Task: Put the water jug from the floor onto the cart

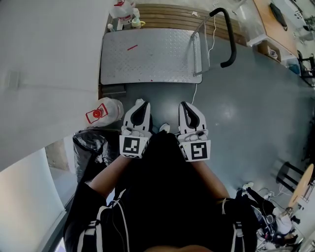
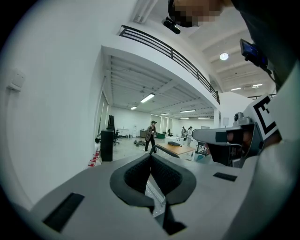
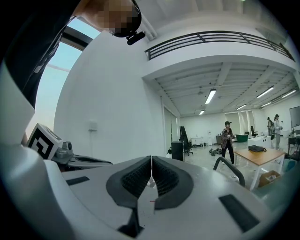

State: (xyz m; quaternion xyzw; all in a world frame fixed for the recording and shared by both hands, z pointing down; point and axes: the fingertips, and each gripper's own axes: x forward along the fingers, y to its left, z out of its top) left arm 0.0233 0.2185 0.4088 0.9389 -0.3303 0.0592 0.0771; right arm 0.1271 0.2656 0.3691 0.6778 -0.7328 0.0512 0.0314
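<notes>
The water jug (image 1: 106, 112) lies on the grey floor by the wall, clear plastic with a red cap and label, just left of my left gripper (image 1: 141, 105). My right gripper (image 1: 188, 107) is held beside the left one, and both point toward the cart. The cart's metal deck (image 1: 147, 56) is bare, and its black handle (image 1: 229, 37) rises at the right end. In the left gripper view the jaws (image 2: 151, 157) are shut with nothing between them. In the right gripper view the jaws (image 3: 151, 161) are shut and empty too, with the cart handle (image 3: 229, 168) ahead to the right.
A white wall (image 1: 44, 74) runs along the left. A black bag (image 1: 91, 142) sits near my left arm. Behind the cart lie a wooden pallet (image 1: 167, 17) and another jug (image 1: 125, 12). A wooden table (image 1: 278, 22) stands at top right. A person (image 3: 228, 140) walks far off.
</notes>
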